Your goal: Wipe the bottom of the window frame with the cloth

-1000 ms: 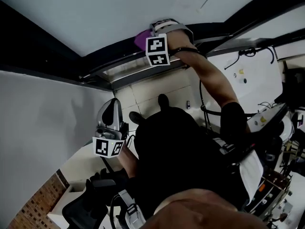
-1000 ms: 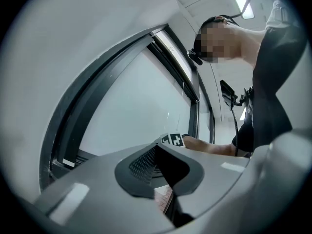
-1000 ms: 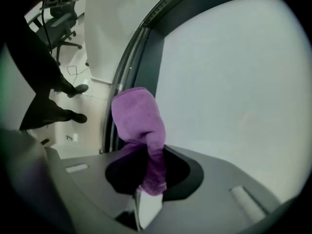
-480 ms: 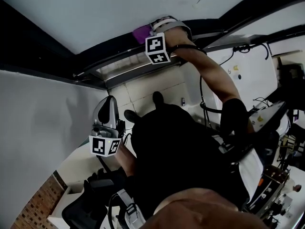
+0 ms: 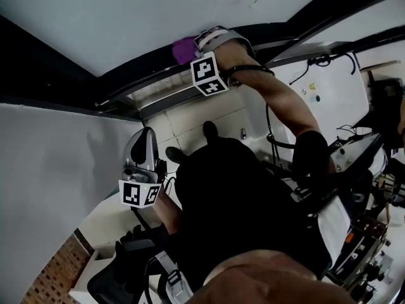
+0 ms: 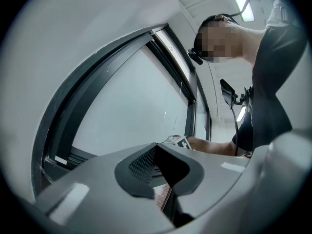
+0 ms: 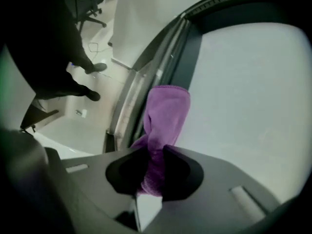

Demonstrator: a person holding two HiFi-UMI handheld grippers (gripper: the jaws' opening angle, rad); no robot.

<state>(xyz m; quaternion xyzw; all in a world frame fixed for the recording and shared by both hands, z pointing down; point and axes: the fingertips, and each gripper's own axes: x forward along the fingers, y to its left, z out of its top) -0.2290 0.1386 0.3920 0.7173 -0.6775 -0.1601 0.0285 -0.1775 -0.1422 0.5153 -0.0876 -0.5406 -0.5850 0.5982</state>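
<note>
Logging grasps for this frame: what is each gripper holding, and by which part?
The right gripper is shut on the purple cloth, pinching one bunched end; the rest sticks out beyond it. The left gripper holds nothing.

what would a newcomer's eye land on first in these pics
The purple cloth, bright against everything else, is pinched in the right gripper and lies against the dark window frame. The left gripper is held back from the frame, jaws shut on nothing.
</note>
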